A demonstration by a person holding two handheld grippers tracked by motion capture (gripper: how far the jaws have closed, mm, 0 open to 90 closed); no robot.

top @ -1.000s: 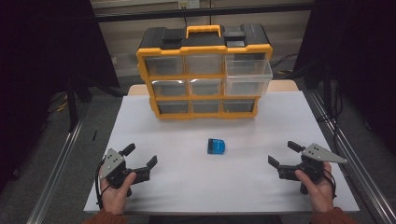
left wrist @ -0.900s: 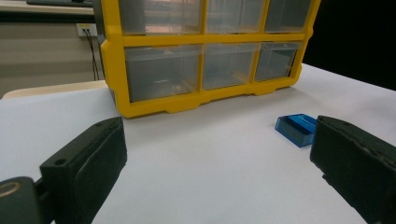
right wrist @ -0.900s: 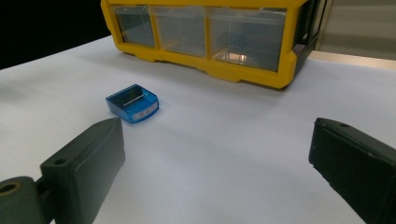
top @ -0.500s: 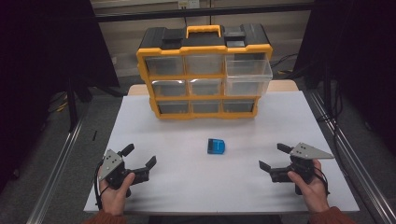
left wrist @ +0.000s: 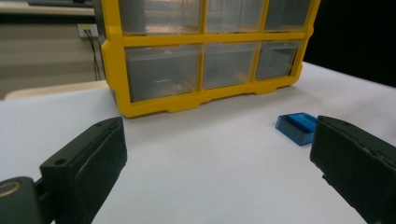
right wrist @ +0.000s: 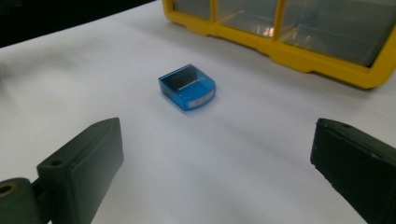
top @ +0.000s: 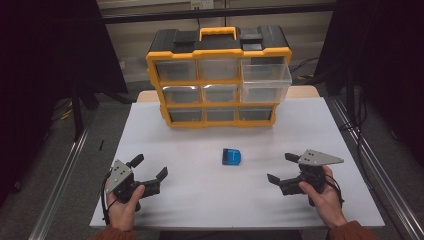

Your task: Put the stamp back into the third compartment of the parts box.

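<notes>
In the high view the small blue box [top: 232, 156] lies on the white desk [top: 200, 200] in front of the yellow drawer cabinet [top: 220, 80], between the left gripper [top: 148, 174] and right gripper [top: 281, 169], both with jaws spread and empty. The left gripper view puts the box [left wrist: 297, 127] off toward one jaw, so a reach from there would likely knock it aside. In the right gripper view the box [right wrist: 187, 87] sits skewed to the jaws, so closing on its corners could twist it loose.

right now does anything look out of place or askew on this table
One drawer at the right of the yellow organizer sticks out past its neighbours. The small blue box lies alone on the white table, between both open grippers.
</notes>
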